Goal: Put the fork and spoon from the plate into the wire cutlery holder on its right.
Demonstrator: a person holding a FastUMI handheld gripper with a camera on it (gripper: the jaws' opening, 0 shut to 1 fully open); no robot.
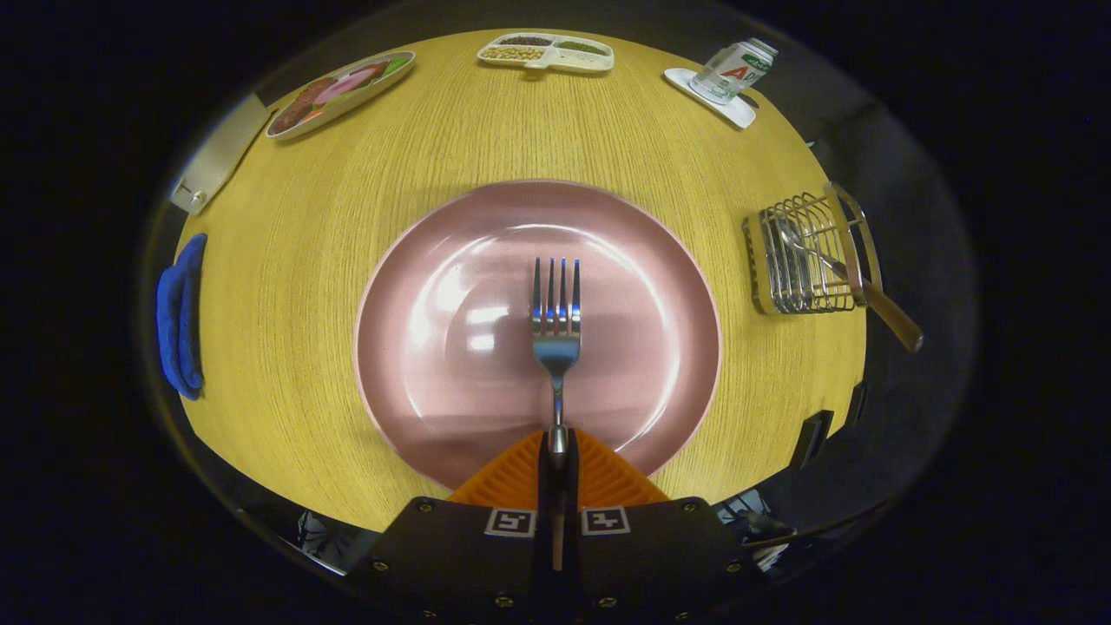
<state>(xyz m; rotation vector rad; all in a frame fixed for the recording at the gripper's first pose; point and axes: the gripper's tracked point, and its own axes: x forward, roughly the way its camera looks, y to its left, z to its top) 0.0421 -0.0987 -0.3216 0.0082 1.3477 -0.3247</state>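
Claw tight on 1 fork, 1 spoon in holder.

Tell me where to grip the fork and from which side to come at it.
Grip the fork on its thin handle, coming from the handle end. It points lengthwise over the pink plate, tines away, so fingers can close across the narrow stem. The gripper already appears shut on that handle.

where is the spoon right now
In the gripper view the spoon already sits in the wire cutlery holder, to the right of the pink plate, with its handle sticking out past the table edge.
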